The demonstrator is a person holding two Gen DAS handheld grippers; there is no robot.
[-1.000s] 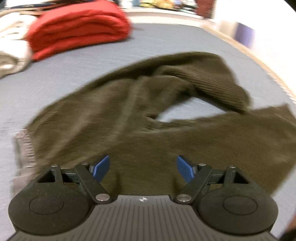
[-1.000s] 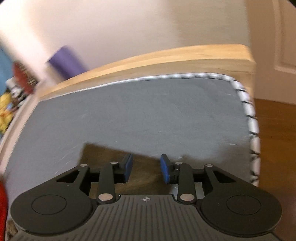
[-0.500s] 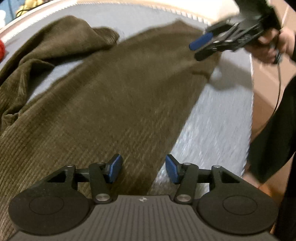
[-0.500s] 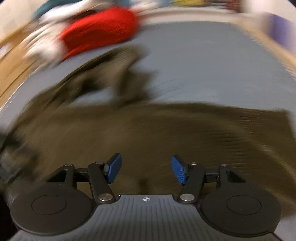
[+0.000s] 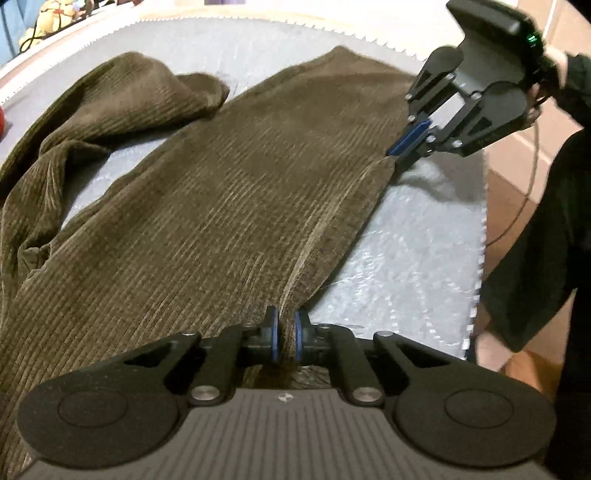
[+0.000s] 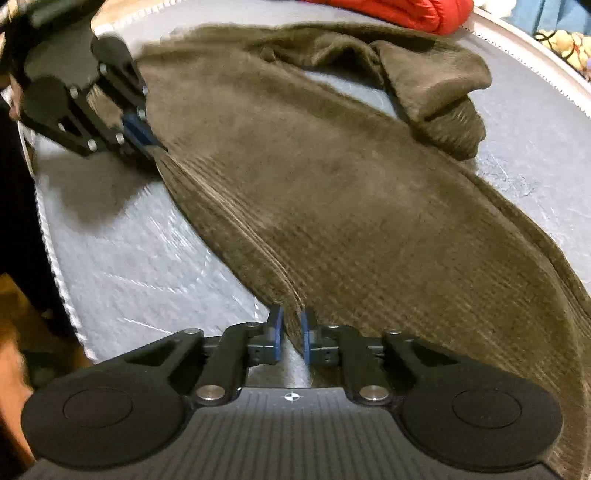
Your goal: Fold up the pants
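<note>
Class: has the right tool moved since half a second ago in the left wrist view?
Yes. The right tool has dropped from above the olive-brown corduroy pants to clamp their near edge, closer to the grey padded table's surface.

My pants (image 5: 229,206) are olive-brown corduroy, ribbed in fine parallel lines, with a paler worn streak along the edge seam. The mat (image 5: 406,258) under them is grey-blue, shiny in patches, edged with a white stitched border. My left gripper (image 5: 286,336) is matte black with blue pads (image 5: 274,338) and silver pivot pins; my right gripper (image 6: 291,338) matches it, black with blue pads (image 6: 277,334), and a small green light glows on its body in the left view. A red garment (image 6: 399,11) lies at the far edge. Yellow toys (image 5: 55,22) sit against a blue background.
</note>
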